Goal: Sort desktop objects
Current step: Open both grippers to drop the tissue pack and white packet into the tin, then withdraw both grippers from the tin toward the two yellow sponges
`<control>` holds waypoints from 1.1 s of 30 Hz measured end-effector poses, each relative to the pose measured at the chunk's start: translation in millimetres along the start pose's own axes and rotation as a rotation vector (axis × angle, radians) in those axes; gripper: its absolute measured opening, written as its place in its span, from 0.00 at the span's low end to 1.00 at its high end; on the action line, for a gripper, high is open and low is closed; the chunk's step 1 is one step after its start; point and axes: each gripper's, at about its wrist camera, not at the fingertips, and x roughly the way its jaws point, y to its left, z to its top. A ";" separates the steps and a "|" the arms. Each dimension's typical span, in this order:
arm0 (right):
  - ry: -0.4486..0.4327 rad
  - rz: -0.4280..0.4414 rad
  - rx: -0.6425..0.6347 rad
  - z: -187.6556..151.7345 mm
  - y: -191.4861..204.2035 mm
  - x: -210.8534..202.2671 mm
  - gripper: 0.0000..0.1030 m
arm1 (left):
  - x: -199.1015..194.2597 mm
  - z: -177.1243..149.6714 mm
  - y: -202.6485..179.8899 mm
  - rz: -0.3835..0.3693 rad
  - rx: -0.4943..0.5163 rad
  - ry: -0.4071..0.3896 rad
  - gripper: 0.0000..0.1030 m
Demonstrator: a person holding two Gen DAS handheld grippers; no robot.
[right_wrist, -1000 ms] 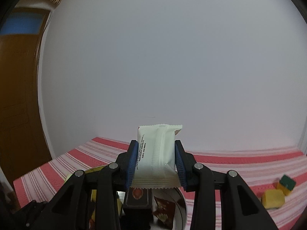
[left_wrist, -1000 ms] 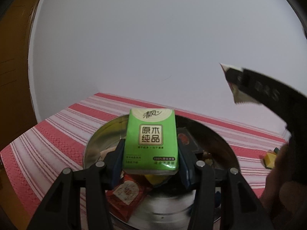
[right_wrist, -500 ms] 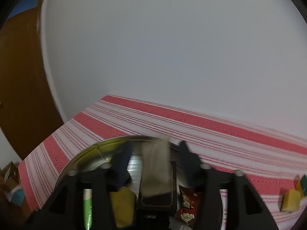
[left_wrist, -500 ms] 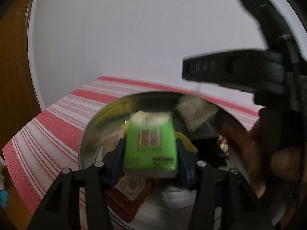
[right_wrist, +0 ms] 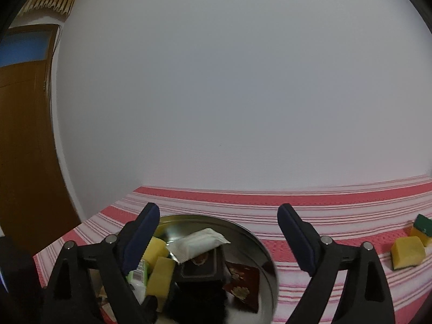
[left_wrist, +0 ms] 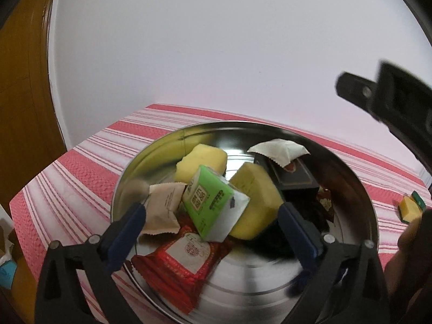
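Both grippers have just been opening their jaws and let go. The left gripper [left_wrist: 210, 213] stands wide and empty; the green tissue pack [left_wrist: 209, 202], clamped a second ago, now lies tilted between and beyond its jaws on yellow sponges [left_wrist: 253, 202] in the round steel pan [left_wrist: 359, 189]. The right gripper [right_wrist: 218, 216] gapes empty too; its soft white packet [right_wrist: 198, 244] rests below the jaws atop a glossy black box [right_wrist: 199, 268].

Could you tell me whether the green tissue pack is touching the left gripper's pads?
Apart: the left wrist view shows the green tissue pack lying among bowl items, clear gaps to both pads.
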 end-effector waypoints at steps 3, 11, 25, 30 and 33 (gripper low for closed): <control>-0.046 -0.031 -0.013 -3.3 -5.9 -13.0 0.89 | -1.3 -0.3 0.5 0.004 -0.002 -0.002 0.98; -0.140 -0.108 -0.045 -20.9 -9.6 -27.8 0.91 | -6.4 -2.0 -3.9 0.018 -0.005 -0.005 0.98; -0.198 -0.159 -0.084 -23.1 -11.1 -39.4 0.92 | -6.6 -3.3 -5.1 0.052 -0.009 -0.012 0.99; -0.216 -0.199 -0.092 -26.5 -13.0 -37.9 0.92 | -11.9 -4.6 -7.4 0.054 -0.015 -0.029 0.99; -0.221 -0.205 -0.073 -32.6 -6.1 -26.0 0.91 | -18.4 -6.2 -11.8 0.036 -0.023 -0.059 0.99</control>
